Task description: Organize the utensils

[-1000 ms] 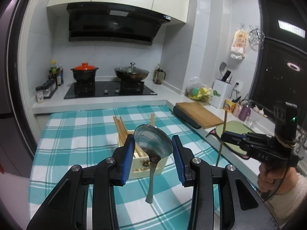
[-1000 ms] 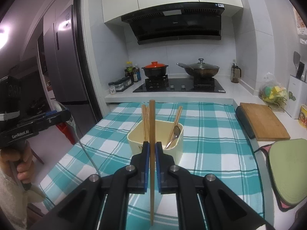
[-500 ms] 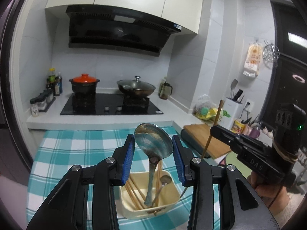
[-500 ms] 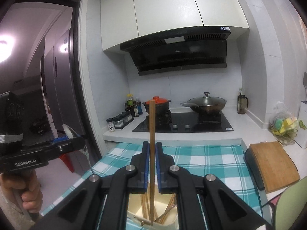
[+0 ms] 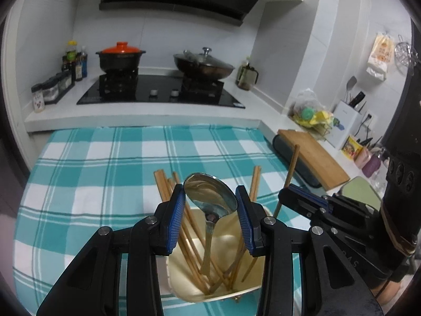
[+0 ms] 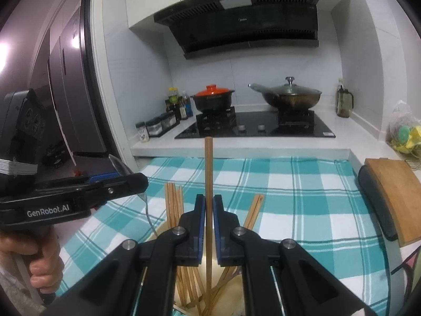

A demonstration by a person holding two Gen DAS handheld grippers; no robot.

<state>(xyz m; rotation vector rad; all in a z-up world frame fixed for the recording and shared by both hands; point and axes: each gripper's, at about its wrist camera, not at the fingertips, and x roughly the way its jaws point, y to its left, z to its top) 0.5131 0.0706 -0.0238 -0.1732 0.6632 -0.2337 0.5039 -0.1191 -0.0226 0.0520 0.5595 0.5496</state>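
My left gripper (image 5: 210,213) is shut on a metal spoon (image 5: 210,197), bowl up, with its handle reaching down into the cream utensil holder (image 5: 252,293). Several wooden chopsticks (image 5: 189,226) lean inside the holder. My right gripper (image 6: 209,223) is shut on one wooden chopstick (image 6: 208,173), held upright with its lower end inside the holder (image 6: 236,297). The right gripper also shows at the right of the left wrist view (image 5: 302,202), just beside the holder. The left gripper shows at the left of the right wrist view (image 6: 126,181).
The holder stands on a teal checked tablecloth (image 5: 105,163). A wooden cutting board (image 5: 313,155) lies on the counter to the right. Behind are a stove with an orange-lidded pot (image 5: 119,58) and a wok (image 5: 204,64), and spice jars (image 5: 52,89).
Both grippers have come down over the holder. The spoon handle and the chopstick end now reach into it. The view has tilted down from the wall to the table.
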